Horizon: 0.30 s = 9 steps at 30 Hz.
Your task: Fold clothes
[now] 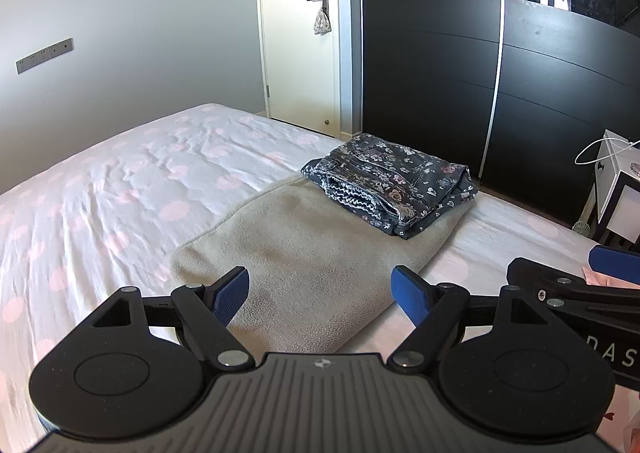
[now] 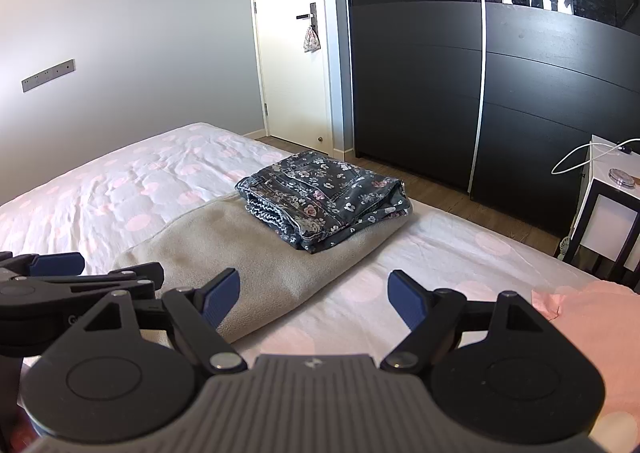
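Both sets of jaws spread wide, gripping nothing: left gripper [image 1: 320, 295] above near end of grey folded garment [image 1: 320, 253], right gripper [image 2: 314, 299] just beside it over bed sheet [image 2: 400, 265]. Folded floral jeans [image 2: 324, 197] stacked on grey piece's far end.

Matt beige fleece blanket [image 1: 304, 253], soft nap. Folded denim garment [image 1: 392, 185], floral print, coarse weave. Crumpled cotton-like bed sheet [image 1: 120, 189], pink-dotted. Left hand-held gripper [image 1: 320, 295]: matt black plastic, ribbed blue pads [image 1: 232, 293], bright metal pins. Wardrobe [image 2: 540, 73]: matt dark panels, glossy upper band. Wood-look floor [image 2: 460, 205].
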Available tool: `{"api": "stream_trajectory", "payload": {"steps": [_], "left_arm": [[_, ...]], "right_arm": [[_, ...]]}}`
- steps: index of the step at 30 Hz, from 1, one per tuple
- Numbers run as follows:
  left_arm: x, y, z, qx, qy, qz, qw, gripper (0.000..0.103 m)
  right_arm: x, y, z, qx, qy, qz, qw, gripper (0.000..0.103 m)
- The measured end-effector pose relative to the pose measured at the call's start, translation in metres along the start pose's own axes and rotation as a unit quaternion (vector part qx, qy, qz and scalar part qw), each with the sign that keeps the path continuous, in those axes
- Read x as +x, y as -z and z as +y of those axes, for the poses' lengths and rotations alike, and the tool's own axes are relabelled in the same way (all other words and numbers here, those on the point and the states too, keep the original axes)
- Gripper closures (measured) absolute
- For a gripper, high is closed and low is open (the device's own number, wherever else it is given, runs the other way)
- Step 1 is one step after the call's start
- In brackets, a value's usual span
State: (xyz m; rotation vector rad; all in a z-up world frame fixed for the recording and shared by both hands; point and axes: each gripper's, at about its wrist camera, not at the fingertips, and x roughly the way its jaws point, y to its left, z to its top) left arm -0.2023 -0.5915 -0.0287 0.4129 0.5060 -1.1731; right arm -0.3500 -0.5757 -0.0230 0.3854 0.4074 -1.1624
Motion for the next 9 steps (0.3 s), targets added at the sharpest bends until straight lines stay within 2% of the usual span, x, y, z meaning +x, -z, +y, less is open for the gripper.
{"api": "stream_trajectory", "payload": {"steps": [9], "left_arm": [[-0.0001, 0.0017, -0.0002, -0.006, -0.005, 0.004, 1.0000, 0.025]], "right_arm": [[-0.0015, 0.0006, 0.0026, -0.004, 0.003, 0.000, 1.000, 0.020]]}}
